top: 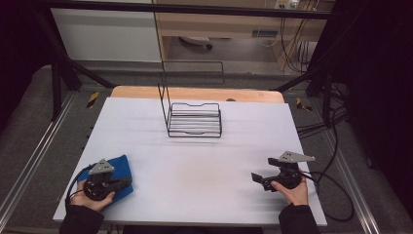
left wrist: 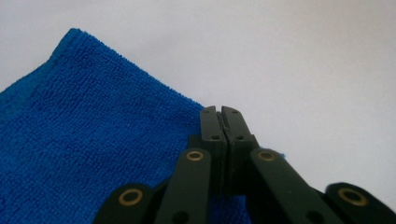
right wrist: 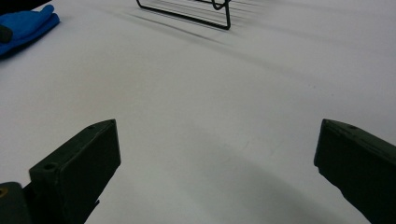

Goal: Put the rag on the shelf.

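My left gripper [left wrist: 223, 112] sits at the near left corner of the table [top: 195, 161] with its jaws clenched together at the edge of the blue cloth [left wrist: 84, 140]. From the left gripper view I cannot tell whether any fabric is actually pinched: the pads meet flush, and the cloth's edge runs just under and behind them. That is my main worry. If I lift now and the pads have caught only a few loops of pile, or nothing, the cloth slips out or stays flat on the table.

The cloth also lies close to the table's near left edge, partly under my hand in the high view. A sideways drag rather than a clean lift could push it off the edge.

My right gripper [right wrist: 215, 154] rests at the near right of the table, jaws spread wide, holding nothing, well apart from the cloth. If the cloth needs two hands, that gripper has a long reach across.

The wire rack [top: 194, 119] stands at the far middle of the table. Its thin upright wire could snag a dangling corner of cloth and tip the rack, I judge, if I carry the cloth low.
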`<action>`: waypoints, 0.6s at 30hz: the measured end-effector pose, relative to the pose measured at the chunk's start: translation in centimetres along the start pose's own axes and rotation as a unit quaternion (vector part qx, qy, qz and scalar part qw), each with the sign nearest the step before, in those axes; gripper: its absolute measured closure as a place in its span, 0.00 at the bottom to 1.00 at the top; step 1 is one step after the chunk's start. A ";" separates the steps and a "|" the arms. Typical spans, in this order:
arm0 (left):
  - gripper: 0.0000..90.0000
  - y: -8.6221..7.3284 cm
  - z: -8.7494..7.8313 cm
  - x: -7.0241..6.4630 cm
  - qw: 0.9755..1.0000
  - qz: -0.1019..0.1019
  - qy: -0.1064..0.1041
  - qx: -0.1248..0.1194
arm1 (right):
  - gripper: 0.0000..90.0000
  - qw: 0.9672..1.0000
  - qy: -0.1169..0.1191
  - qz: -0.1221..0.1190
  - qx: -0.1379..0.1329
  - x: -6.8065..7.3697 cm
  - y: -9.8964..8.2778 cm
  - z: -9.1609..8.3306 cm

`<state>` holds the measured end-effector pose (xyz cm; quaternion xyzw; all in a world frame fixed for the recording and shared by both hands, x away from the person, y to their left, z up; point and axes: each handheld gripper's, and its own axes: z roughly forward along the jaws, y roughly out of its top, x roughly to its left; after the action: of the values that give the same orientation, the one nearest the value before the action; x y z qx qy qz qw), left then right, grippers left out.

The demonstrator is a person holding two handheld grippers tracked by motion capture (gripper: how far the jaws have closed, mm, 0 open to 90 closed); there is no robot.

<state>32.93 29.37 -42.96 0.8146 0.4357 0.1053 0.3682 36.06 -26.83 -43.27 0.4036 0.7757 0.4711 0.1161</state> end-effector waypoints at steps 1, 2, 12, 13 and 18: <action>0.98 0.1 -0.1 0.0 1.000 -0.003 -0.003 -0.003 | 0.01 1.000 0.000 0.000 0.000 0.0 0.0 0.0; 0.98 0.2 -0.1 0.0 1.000 -0.004 -0.003 -0.006 | 0.01 1.000 0.000 0.000 0.000 0.0 0.0 0.0; 0.98 2.4 1.6 -1.0 0.999 -0.014 -0.013 -0.028 | 0.01 1.000 -0.001 0.000 0.003 0.0 0.0 0.2; 0.98 2.7 1.8 -1.3 0.999 -0.012 -0.012 -0.028 | 0.01 1.000 -0.001 0.000 0.003 0.0 0.0 0.2; 0.98 3.9 3.1 -2.8 1.000 -0.004 -0.017 -0.027 | 0.01 1.000 -0.002 -0.001 0.002 0.0 0.0 0.2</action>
<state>35.27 24.20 -42.06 0.8044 0.4299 0.1019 0.3972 36.15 -26.69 -43.39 0.4038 0.7766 0.4691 0.1170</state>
